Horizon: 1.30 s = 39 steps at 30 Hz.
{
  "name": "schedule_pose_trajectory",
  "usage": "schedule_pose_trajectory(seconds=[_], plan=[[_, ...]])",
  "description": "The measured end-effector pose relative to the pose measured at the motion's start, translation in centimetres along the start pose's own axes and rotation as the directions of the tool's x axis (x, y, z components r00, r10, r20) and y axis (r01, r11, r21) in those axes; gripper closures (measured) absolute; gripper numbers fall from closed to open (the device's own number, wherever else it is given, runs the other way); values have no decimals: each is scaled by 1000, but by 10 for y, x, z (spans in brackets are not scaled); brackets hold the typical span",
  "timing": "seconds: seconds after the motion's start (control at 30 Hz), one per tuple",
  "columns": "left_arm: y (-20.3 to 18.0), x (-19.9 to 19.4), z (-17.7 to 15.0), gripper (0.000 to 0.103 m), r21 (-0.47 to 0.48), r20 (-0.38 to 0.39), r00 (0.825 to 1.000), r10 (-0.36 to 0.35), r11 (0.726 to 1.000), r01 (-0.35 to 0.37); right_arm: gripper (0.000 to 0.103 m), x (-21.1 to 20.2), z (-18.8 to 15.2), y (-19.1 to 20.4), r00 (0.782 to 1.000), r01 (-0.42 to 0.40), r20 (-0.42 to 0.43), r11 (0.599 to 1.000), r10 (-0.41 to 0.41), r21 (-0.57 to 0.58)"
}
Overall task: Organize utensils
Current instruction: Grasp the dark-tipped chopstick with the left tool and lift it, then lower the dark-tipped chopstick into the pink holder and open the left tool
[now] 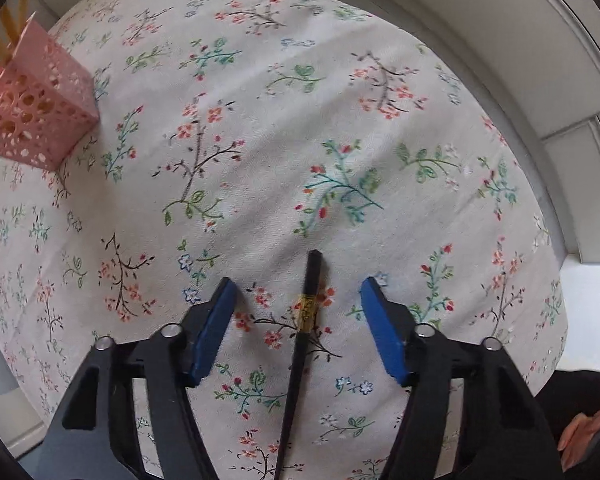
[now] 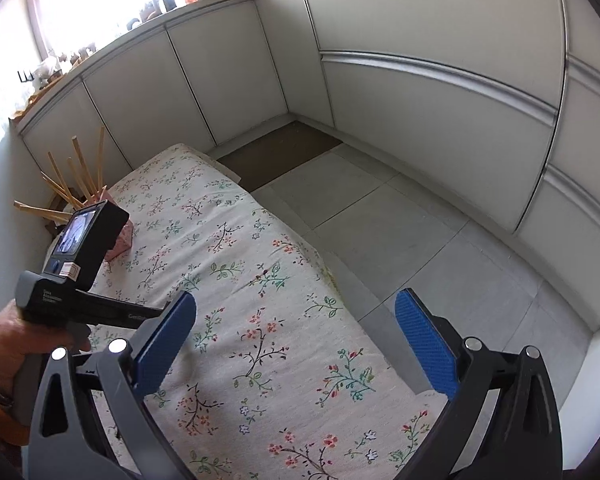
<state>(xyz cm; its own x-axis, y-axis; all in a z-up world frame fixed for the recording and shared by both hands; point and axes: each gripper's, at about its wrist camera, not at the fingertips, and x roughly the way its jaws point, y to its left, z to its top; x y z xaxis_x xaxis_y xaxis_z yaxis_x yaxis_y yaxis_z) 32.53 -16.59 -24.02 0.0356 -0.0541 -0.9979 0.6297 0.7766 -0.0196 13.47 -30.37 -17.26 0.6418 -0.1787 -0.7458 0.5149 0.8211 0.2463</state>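
A black chopstick [image 1: 303, 332] with a gold band lies on the floral tablecloth [image 1: 260, 120], between the blue pads of my left gripper [image 1: 298, 288]. The jaws stand wide apart and do not touch it. A pink perforated holder [image 1: 36, 108] stands at the far left with wooden sticks in it. In the right wrist view my right gripper [image 2: 296, 312] is open and empty above the table's right edge. The left gripper's body [image 2: 72, 264] is at the left, partly hiding the pink holder [image 2: 122, 240]. Wooden sticks [image 2: 72, 184] rise from it.
White cabinet fronts [image 2: 420, 92] line the room behind and to the right. Grey floor tiles [image 2: 400, 232] lie beyond the table's right edge [image 2: 320, 264]. A person's hand [image 2: 4, 344] holds the left gripper's handle.
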Motion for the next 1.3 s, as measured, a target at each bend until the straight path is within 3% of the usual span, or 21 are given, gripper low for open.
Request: schedule_pose_trajectory(seconds=[0.13, 0.2, 0.27, 0.33, 0.4, 0.5, 0.6, 0.7, 0.77, 0.9, 0.93, 0.97, 1.03, 1.13, 1.2, 1.27, 1.3], plan=[[-6, -1, -3, 64, 27, 14, 1000, 0, 1000, 0, 6, 3, -1, -1, 1000, 2, -26, 1000, -2, 12], [-6, -2, -8, 67, 29, 39, 999, -5, 1000, 4, 6, 2, -1, 0, 1000, 4, -22, 1000, -4, 14], [-1, -5, -15, 77, 12, 77, 997, -13, 1000, 12, 6, 0, 0, 3, 1000, 18, 7, 1000, -18, 8], [6, -7, -23, 95, -15, 120, 992, -31, 999, 33, 6, 0, 1, 6, 999, 30, 24, 1000, -30, 1], [13, -10, -35, 97, -44, 166, 985, -55, 997, 63, 6, 2, 2, 8, 999, 29, 25, 1000, -29, 7], [25, -25, -59, 97, -83, 281, 958, -62, 993, 89, 6, 7, 3, 10, 999, 36, 10, 999, -36, 11], [43, -53, -85, 97, -135, 391, 916, -94, 978, 158, 6, 12, 1, 10, 999, 39, -14, 999, -39, 20], [41, -106, -102, 97, -141, 536, 838, -102, 968, 208, 6, 14, -1, 11, 999, 29, -25, 999, -28, 33], [40, -151, -117, 97, -146, 648, 757, -80, 963, 227, 6, 15, -3, 12, 999, 23, -28, 999, -22, 39], [53, -240, -125, 97, -163, 830, 558, 13, 962, 220, 6, 20, -5, 17, 999, 13, -44, 999, -12, 33], [57, -263, -121, 97, -178, 864, 500, 59, 965, 194, 6, 21, -5, 18, 999, 13, -47, 999, -12, 31], [61, -280, -117, 97, -197, 881, 461, 101, 966, 166, 6, 22, -6, 18, 999, 13, -49, 999, -11, 30], [70, -302, -105, 97, -224, 896, 421, 141, 962, 154, 6, 24, -5, 17, 998, 12, -57, 999, -10, 37], [81, -325, -86, 97, -257, 902, 390, 184, 956, 143, 6, 29, -3, 12, 997, 7, -75, 998, -3, 61], [86, -333, -76, 97, -294, 895, 382, 232, 949, 113, 6, 32, -2, 9, 996, 1, -84, 997, 6, 79], [95, -332, -70, 97, -308, 885, 394, 247, 946, 101, 6, 32, -1, 9, 997, -11, -78, 996, 18, 90], [99, -328, -65, 97, -313, 877, 410, 251, 945, 91, 6, 30, 0, 10, 998, -22, -64, 995, 28, 97]])
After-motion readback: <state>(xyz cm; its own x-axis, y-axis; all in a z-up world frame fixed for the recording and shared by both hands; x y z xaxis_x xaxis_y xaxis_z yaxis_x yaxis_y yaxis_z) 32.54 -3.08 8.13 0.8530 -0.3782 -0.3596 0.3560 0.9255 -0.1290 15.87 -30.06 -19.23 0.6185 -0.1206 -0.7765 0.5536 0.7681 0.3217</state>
